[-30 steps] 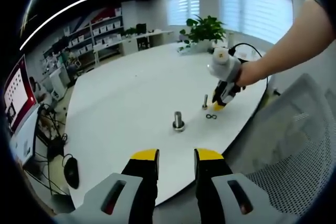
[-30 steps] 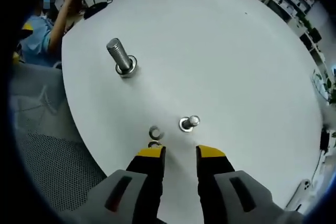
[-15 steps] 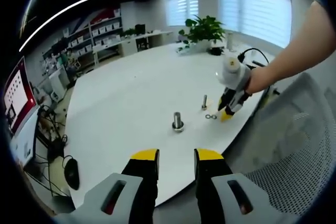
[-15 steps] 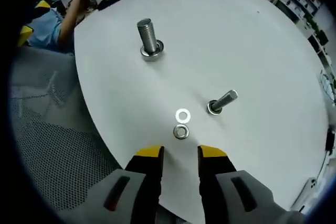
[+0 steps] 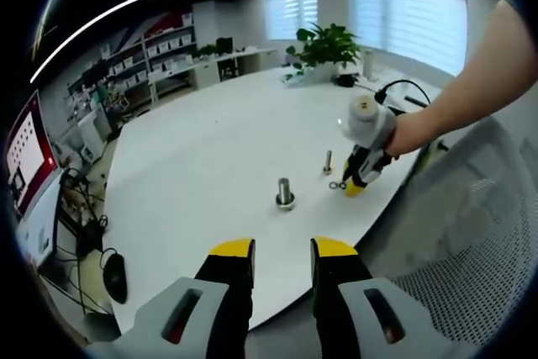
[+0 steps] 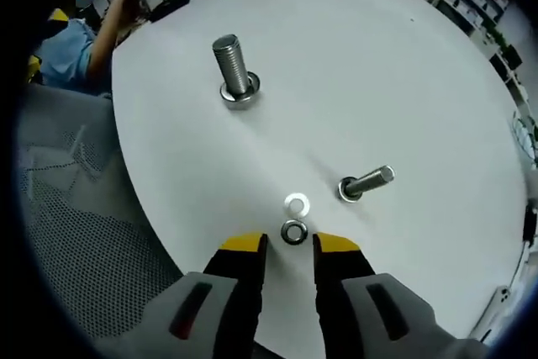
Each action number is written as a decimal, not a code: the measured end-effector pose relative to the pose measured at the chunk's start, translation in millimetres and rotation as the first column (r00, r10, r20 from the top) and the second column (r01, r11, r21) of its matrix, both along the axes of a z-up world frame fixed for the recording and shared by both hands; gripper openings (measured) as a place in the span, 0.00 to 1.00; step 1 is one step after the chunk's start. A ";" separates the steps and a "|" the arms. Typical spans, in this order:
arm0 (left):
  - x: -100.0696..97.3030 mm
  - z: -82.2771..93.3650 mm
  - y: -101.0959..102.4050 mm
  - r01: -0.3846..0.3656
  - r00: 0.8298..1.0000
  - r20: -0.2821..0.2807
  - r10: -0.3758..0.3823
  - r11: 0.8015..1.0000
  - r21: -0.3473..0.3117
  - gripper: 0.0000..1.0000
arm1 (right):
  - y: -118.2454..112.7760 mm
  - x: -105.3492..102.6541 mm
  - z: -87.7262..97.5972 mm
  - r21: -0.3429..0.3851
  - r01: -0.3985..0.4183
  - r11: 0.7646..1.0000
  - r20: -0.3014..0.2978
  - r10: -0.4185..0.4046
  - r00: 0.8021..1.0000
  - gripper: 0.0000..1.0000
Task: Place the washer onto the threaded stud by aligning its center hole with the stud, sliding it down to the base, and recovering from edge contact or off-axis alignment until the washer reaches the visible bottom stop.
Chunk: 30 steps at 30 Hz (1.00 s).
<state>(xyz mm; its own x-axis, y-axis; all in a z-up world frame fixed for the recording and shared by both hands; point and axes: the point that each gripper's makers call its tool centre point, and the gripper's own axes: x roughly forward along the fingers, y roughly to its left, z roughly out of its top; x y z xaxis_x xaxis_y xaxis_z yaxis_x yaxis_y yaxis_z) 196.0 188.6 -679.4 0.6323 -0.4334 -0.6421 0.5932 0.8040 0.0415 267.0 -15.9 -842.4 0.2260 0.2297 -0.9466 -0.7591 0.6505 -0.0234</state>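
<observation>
Two washers lie flat on the white table (image 6: 403, 65), one just beyond the other, right in front of my right gripper (image 6: 290, 244). The nearer washer (image 6: 293, 231) is darker and thicker-looking and sits just past my yellow fingertips (image 6: 243, 245), level with the gap between them; the farther washer (image 6: 296, 204) is paler and lies close beside it, whether touching or not I cannot tell. My right jaws stand apart with nothing between them.

The smaller threaded stud (image 6: 366, 183) stands on its base a little to the right of the washers, its shaft bare. The larger threaded stud (image 6: 234, 72) stands well beyond, nearer the table's far-left edge in the right gripper view, on a wide metal base.

My left gripper (image 5: 282, 249) hangs back off the table's edge, jaws parted and empty. From the left gripper view I see the right gripper (image 5: 356, 181) reaching down to the table by the small stud (image 5: 328, 162), with the washers (image 5: 337, 185) just beside its tips (too small there to tell apart). The big stud (image 5: 285, 192) stands nearer the middle. A grey mesh chair (image 6: 76, 233) sits by the table edge.
</observation>
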 end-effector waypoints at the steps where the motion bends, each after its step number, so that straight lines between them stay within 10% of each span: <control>1: 0.0 0.2 0.1 -0.001 1.000 0.001 0.001 1.000 -0.001 0.24 | -0.5 0.4 -0.4 0.004 0.000 1.000 0.000 0.000 1.000 0.25; 30: 0.2 -0.5 0.3 -0.002 1.000 -0.004 0.002 1.000 0.002 0.24 | -7.9 -7.2 -1.1 -0.062 -0.123 0.990 -0.036 0.121 0.992 0.17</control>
<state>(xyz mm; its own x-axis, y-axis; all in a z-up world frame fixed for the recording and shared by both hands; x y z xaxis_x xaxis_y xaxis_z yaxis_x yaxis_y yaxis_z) 196.3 188.9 -680.0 0.6309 -0.4310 -0.6452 0.5915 0.8053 0.0405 259.8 -23.7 -843.4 0.1689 0.1921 -0.9667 -0.8336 0.5512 -0.0361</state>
